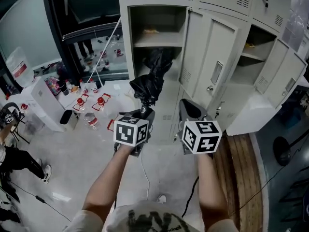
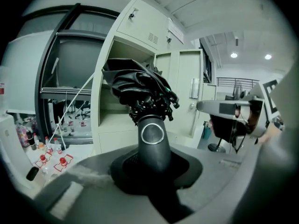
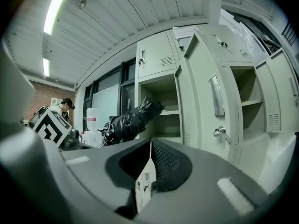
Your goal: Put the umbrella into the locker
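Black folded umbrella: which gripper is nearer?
Left. The left gripper clamps the black folded umbrella by its grey handle in its jaws; the right gripper, shut and empty, sits apart to its right.

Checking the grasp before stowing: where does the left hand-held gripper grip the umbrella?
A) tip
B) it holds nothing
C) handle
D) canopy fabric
C: the left hand-held gripper clamps the umbrella by its rounded grey handle, with the canopy bunched beyond.

The black folded umbrella (image 1: 150, 79) tilts upward, tip toward the far locker (image 1: 164, 18). The pale locker stands open, door (image 1: 208, 57) swung right.
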A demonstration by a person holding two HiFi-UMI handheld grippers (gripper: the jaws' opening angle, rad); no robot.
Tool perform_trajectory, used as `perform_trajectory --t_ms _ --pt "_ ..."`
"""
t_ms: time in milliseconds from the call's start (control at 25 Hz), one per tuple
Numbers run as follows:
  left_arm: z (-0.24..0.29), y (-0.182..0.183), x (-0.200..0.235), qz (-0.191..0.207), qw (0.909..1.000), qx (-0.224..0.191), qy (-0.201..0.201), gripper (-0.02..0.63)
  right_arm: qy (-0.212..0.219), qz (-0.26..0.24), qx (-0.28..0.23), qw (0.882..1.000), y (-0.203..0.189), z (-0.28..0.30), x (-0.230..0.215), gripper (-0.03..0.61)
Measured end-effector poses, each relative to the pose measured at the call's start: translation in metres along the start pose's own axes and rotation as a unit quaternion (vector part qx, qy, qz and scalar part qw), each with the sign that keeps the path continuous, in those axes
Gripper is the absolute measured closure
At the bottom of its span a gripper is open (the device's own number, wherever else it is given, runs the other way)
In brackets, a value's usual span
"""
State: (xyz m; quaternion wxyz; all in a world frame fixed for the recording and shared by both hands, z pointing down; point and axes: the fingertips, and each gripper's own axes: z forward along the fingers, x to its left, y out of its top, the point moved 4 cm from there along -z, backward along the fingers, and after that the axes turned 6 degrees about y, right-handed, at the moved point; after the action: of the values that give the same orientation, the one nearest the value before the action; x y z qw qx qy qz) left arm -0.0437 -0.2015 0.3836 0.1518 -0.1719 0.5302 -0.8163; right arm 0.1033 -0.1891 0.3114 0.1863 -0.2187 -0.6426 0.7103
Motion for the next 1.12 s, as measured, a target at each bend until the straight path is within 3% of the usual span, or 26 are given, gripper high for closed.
perform_trajectory --t_ms 440,1120 --pt "0.033 0.002 0.006 0.016 0.9986 0.041 0.027 0.545 0.031 -0.013 0.001 0.999 0.002 0.023 -0.02 0.58" --pt "0.122 0.026 0.052 0.006 0.9949 0.1 0.015 0.545 0.004 -0.014 0.02 1.0 -0.011 0.067 -0.043 0.58"
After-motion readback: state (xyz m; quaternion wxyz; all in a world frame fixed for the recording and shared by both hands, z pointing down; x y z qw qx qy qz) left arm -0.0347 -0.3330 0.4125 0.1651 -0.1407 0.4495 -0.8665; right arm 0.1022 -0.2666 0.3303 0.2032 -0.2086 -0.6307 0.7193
